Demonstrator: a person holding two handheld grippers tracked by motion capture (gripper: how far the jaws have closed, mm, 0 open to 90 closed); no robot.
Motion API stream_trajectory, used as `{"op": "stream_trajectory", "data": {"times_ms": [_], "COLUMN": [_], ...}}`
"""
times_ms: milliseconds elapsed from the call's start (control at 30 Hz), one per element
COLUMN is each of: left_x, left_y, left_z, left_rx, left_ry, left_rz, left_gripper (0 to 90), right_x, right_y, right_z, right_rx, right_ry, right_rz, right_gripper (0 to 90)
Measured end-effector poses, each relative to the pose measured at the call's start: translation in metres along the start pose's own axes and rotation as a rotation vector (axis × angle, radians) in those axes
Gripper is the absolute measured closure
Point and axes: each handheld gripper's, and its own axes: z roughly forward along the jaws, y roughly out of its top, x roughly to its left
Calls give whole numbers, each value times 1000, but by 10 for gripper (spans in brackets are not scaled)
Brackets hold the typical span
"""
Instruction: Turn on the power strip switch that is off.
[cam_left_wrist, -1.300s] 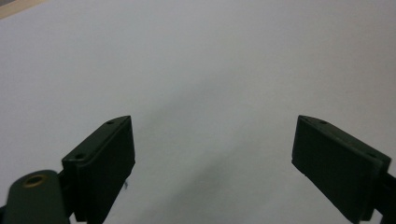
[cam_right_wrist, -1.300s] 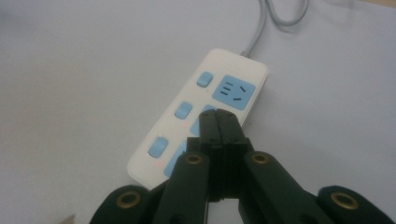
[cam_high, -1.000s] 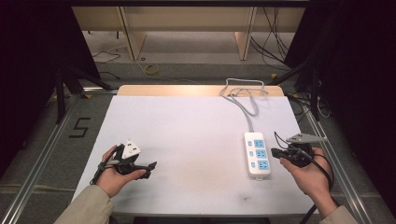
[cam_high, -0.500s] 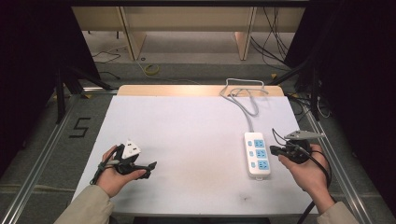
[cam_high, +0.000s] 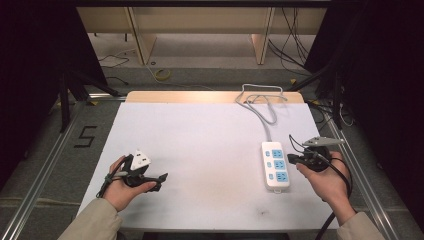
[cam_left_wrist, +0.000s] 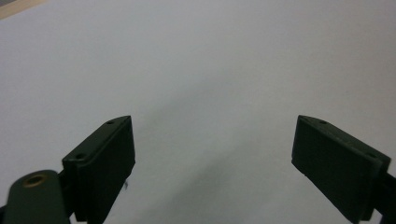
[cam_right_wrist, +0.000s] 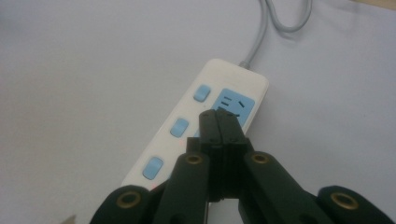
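The power strip (cam_high: 275, 166) lies flat near the tabletop's (cam_high: 200, 135) right edge. The right gripper (cam_right_wrist: 219, 122), jaws pressed together, hovers just beside it. The left gripper (cam_left_wrist: 212, 158) gapes wide over the near-left corner.

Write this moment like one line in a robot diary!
left gripper: open, over bare mat | right gripper: shut, above power strip

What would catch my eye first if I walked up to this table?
Probably the white power strip with blue sockets, lying at the right of the white table, its grey cable looping toward the far edge. The right gripper hovers beside it, jaws shut, while the left gripper sits open at the near left.
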Motion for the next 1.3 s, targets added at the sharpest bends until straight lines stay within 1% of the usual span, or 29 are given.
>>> {"op": "stream_trajectory", "data": {"times_ms": [500, 1300], "left_x": [0, 0], "left_y": [0, 0], "left_z": [0, 0], "left_rx": [-1, 0], "left_ry": [-1, 0], "left_rz": [3, 4], "left_gripper": [128, 128], "right_x": [-2, -1], "right_y": [5, 16], "right_z": [5, 18], "right_rx": [13, 35], "right_ry": [0, 6], "right_rz": [-1, -6], "right_gripper": [900, 900]}}
